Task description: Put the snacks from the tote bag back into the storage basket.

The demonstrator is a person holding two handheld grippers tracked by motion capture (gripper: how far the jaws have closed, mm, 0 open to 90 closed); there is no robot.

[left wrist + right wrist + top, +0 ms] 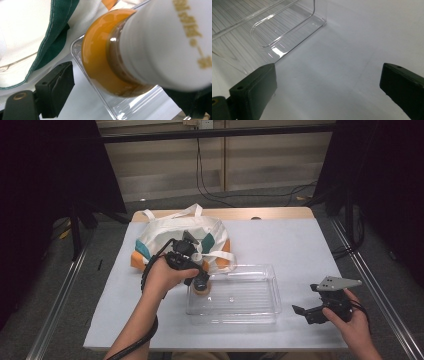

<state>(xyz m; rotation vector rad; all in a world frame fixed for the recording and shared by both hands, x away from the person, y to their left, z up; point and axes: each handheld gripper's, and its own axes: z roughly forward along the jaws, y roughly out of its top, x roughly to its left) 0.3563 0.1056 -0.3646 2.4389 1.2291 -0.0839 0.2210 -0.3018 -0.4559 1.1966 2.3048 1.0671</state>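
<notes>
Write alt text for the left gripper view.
A white bottle with an orange base sits close up between the left gripper's black fingers, over the corner of a clear plastic tray. A white and green cloth bag lies behind.

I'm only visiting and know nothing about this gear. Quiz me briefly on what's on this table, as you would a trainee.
1. True or false: the right gripper holds something.
2. The bottle between the left gripper jaws is at: A) the clear tray, B) the cloth bag, C) the floor?
3. What colour is the bottle's rounded end?
Key: 1 false, jaws open and empty; 2 A; 3 orange.
</notes>
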